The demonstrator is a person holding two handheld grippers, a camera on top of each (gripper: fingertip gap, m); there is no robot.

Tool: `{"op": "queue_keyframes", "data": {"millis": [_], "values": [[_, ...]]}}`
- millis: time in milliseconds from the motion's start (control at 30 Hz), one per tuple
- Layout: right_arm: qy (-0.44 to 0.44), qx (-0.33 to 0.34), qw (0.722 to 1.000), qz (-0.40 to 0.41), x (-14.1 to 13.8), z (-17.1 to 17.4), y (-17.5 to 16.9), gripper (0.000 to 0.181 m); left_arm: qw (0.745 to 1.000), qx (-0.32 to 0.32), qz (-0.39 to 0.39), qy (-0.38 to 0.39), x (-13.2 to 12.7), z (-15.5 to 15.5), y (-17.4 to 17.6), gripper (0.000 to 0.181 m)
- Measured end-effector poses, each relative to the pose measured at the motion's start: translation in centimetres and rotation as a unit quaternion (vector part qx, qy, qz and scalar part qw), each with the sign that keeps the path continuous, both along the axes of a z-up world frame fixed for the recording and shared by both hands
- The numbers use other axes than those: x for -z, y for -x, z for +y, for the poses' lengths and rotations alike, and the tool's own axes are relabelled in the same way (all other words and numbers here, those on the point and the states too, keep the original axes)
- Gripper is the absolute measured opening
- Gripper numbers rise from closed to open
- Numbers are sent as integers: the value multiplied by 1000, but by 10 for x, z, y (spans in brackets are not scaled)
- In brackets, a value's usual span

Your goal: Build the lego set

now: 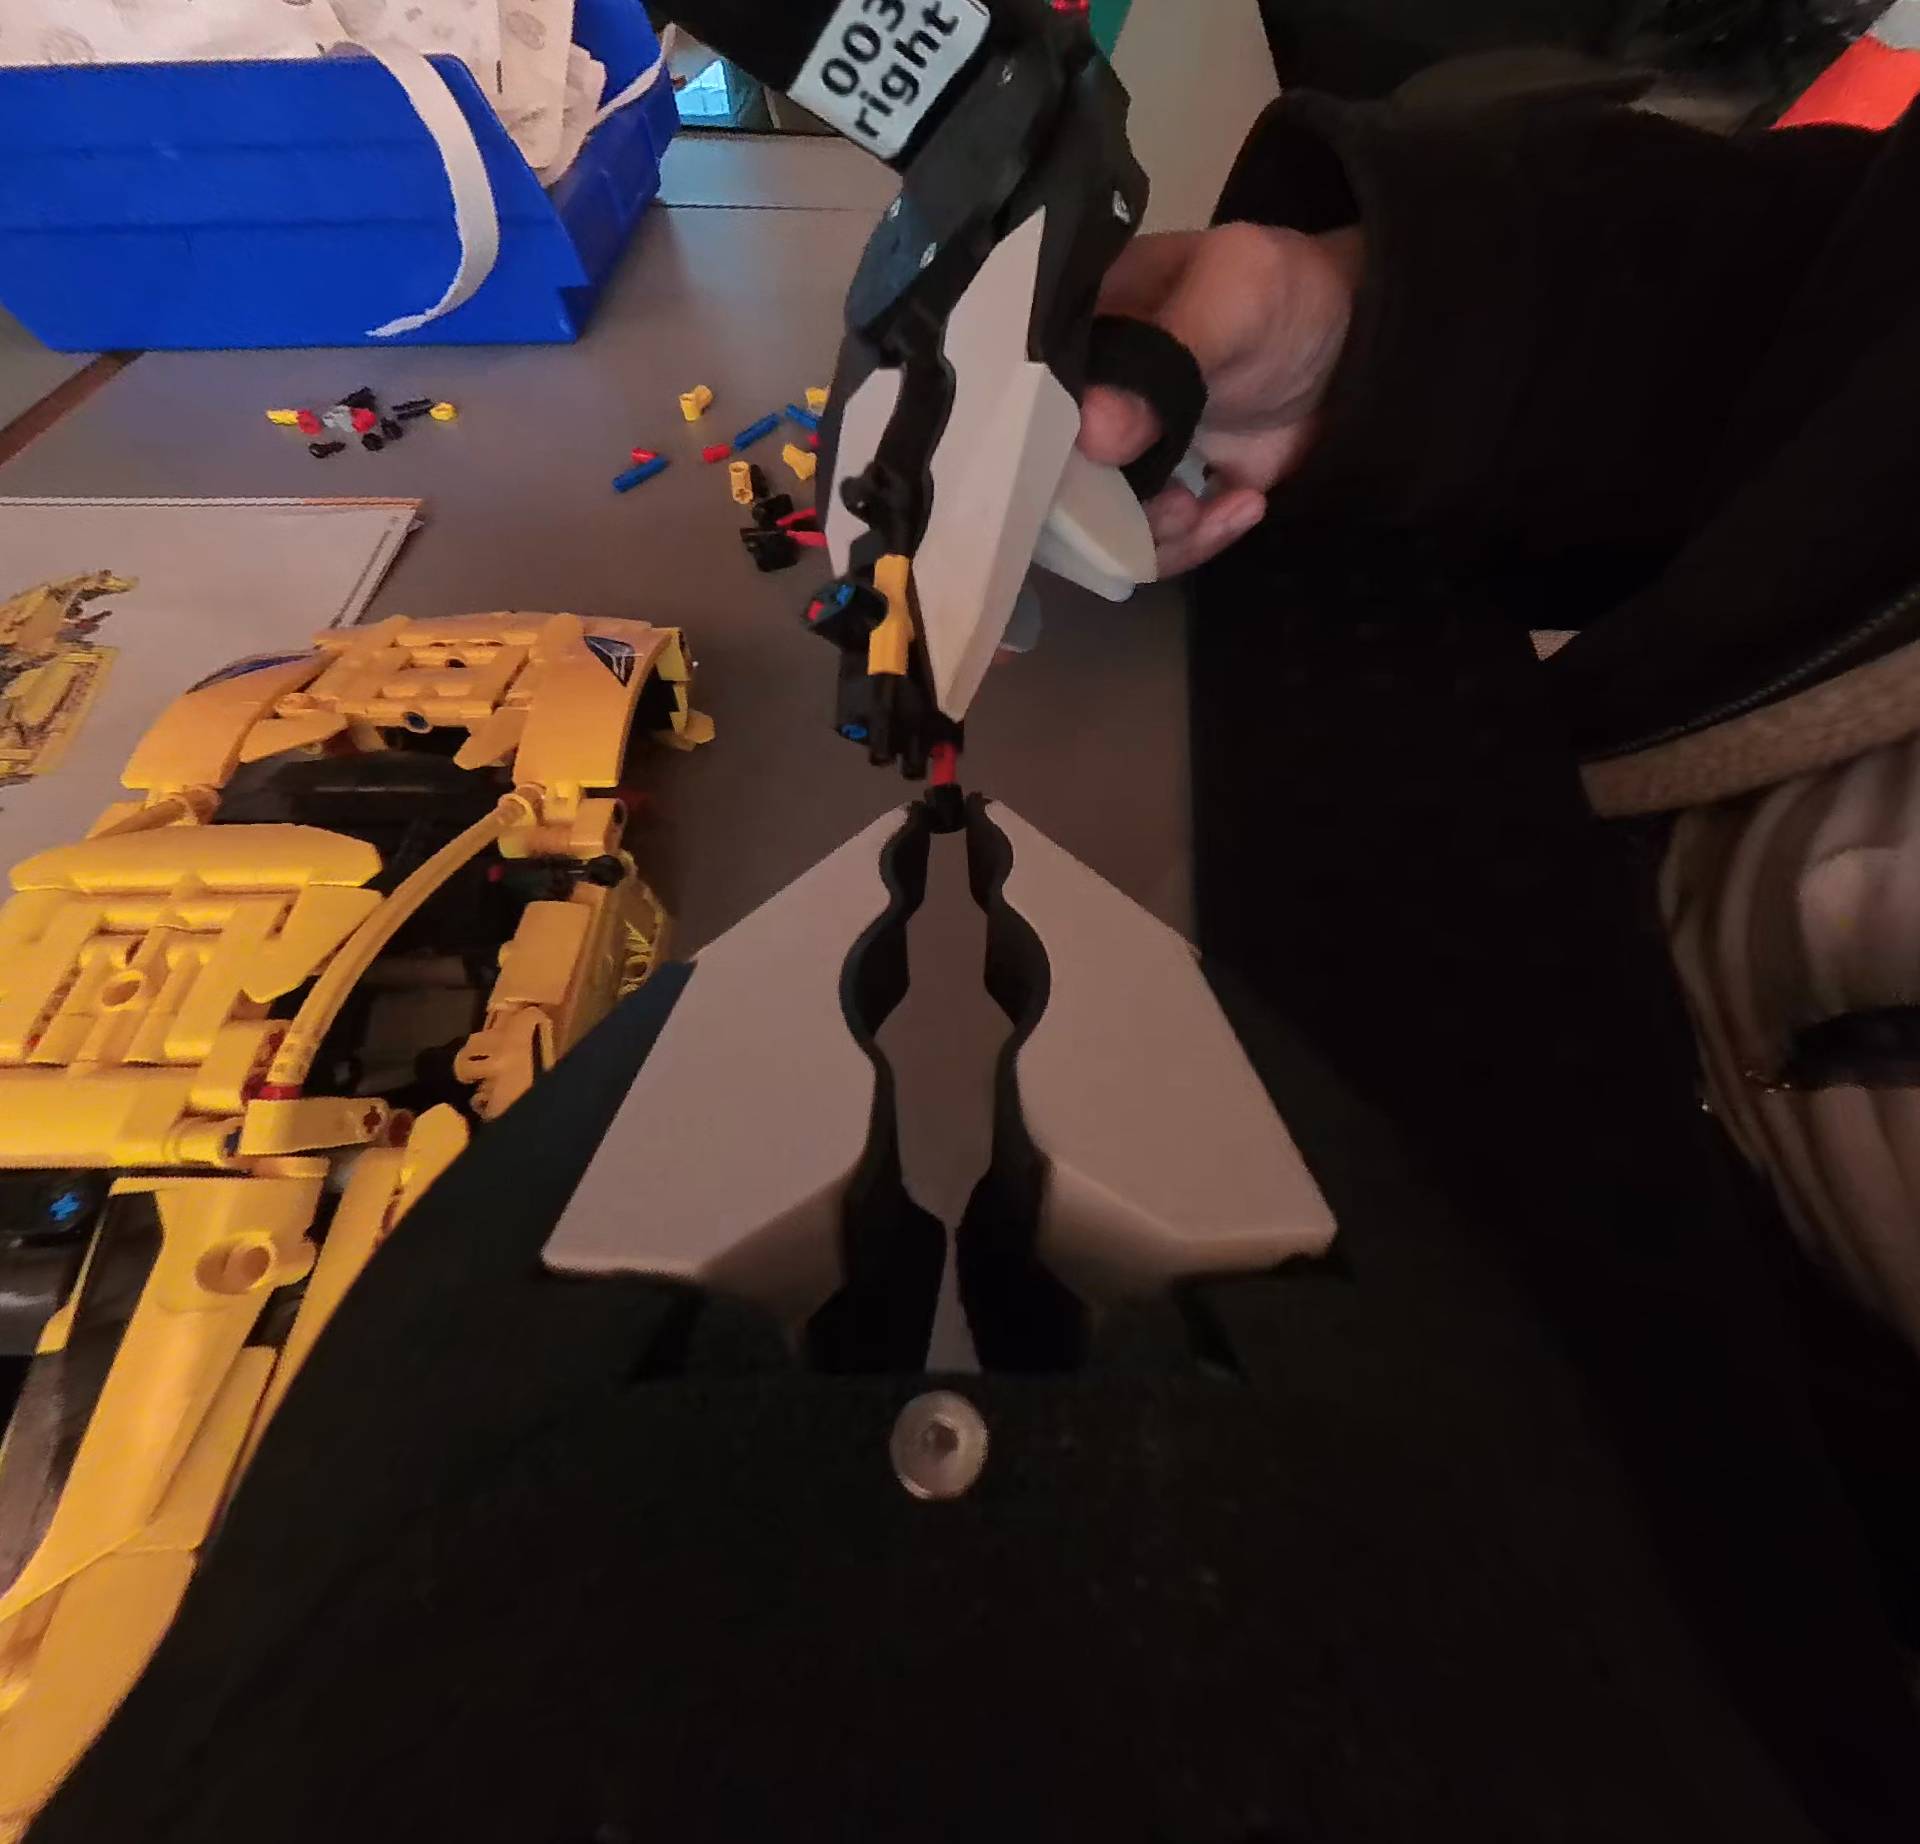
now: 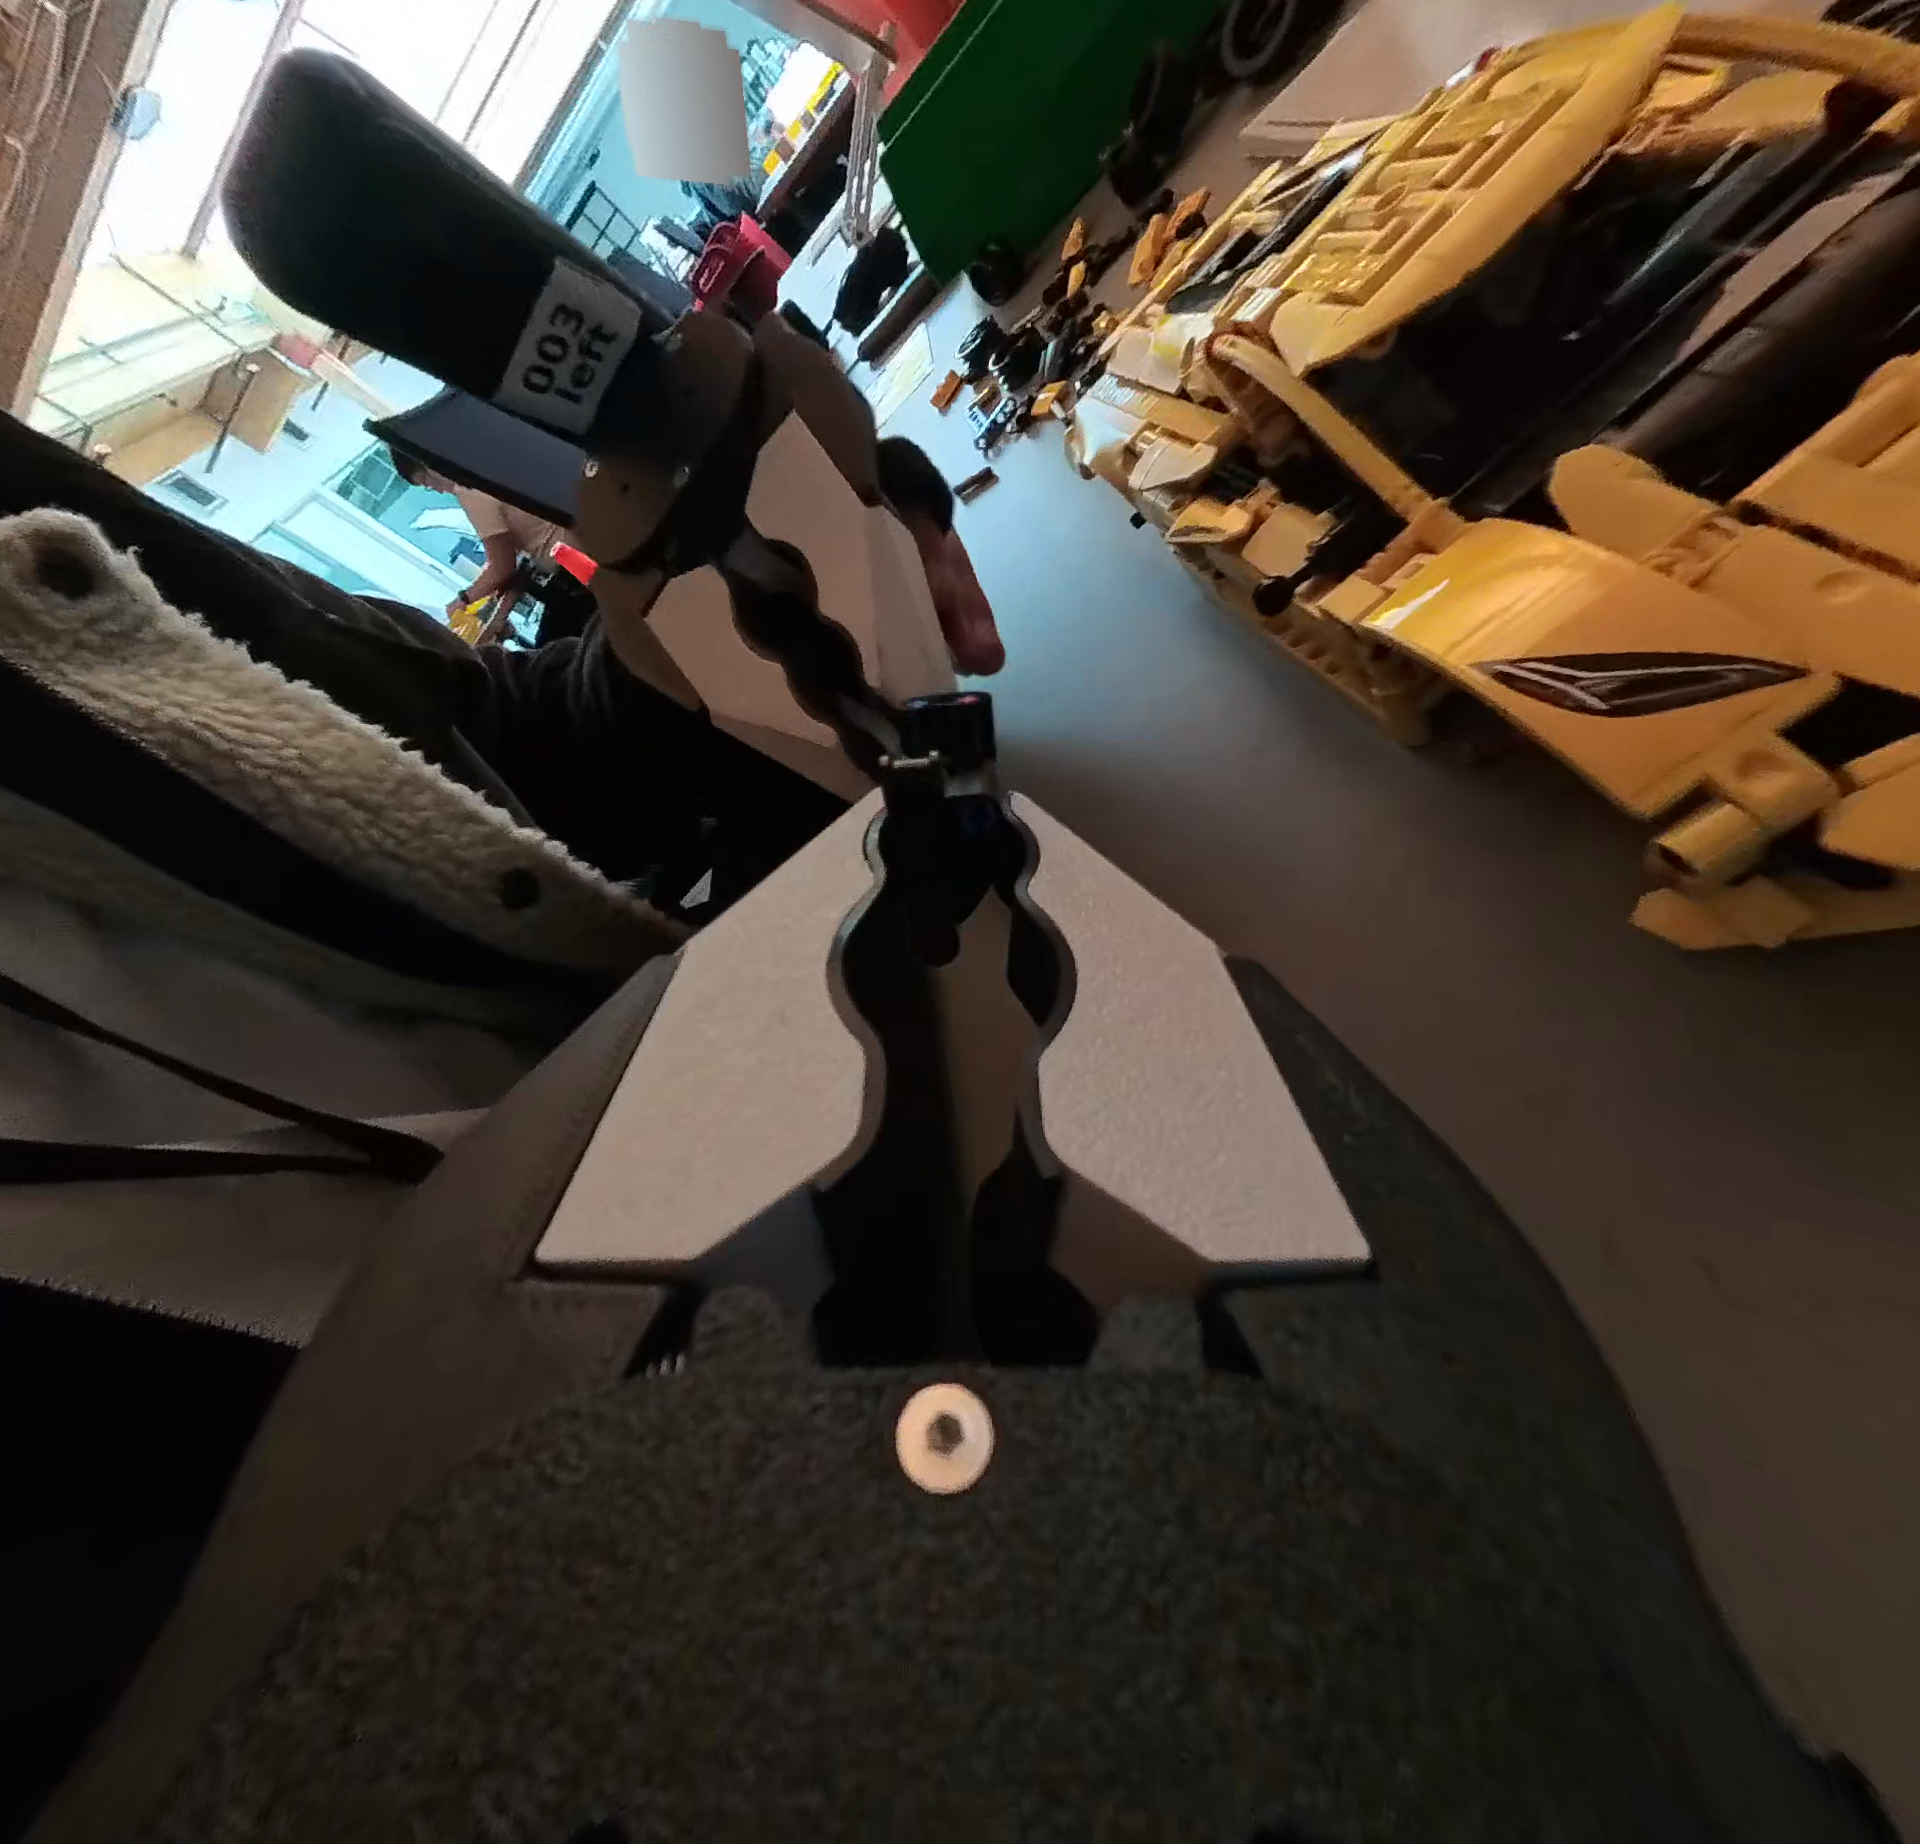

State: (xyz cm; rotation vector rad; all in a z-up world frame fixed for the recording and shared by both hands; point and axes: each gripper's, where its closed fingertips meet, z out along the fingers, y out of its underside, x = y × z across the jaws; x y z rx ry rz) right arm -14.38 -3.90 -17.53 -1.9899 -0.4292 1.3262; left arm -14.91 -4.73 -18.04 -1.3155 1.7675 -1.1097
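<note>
A small black sub-assembly with a yellow piece and blue and red pins (image 1: 878, 641) is held in my right gripper (image 1: 920, 716), which comes down from the top of the left wrist view. My left gripper (image 1: 943, 813) is shut on a small red-and-black pin (image 1: 943, 766), whose red end touches the bottom of the sub-assembly. In the right wrist view my right gripper (image 2: 940, 820) is shut on the sub-assembly (image 2: 948, 747), and my left gripper (image 2: 883, 740) meets it from the upper left. The large yellow lego car (image 1: 312, 911) lies on the table to the left, also in the right wrist view (image 2: 1558, 444).
Loose small pieces (image 1: 748, 454) and a second small heap (image 1: 358, 418) lie on the grey table (image 1: 582, 547). A blue bin with paper bags (image 1: 291, 194) stands at the back left, an instruction booklet (image 1: 187, 568) beside the car. A green bin (image 2: 1039, 101) and more parts (image 2: 1039, 360) lie beyond. Less than 4 cm separates the two grippers' tips.
</note>
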Motion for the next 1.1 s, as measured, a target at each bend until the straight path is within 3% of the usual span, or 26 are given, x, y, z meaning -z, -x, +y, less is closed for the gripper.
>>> {"op": "queue_keyframes", "data": {"millis": [233, 367, 533, 1100], "values": [[7, -7, 1000, -6, 4, -2, 2, 14, 1000, 7, 10, 16, 3, -2, 0, 6], [-1, -27, 999, -19, 6, -8, 3, 14, 997, 32, 21, 74, 5, -9, 2, 6], [-21, -55, 996, -70, 17, -16, 8, 14, 993, 54, 49, 91, 14, -18, 4, 6], [-32, -32, 999, -1, -5, -10, 8, 14, 979, 48, -3, 197, -12, -11, 0, 5]]}}
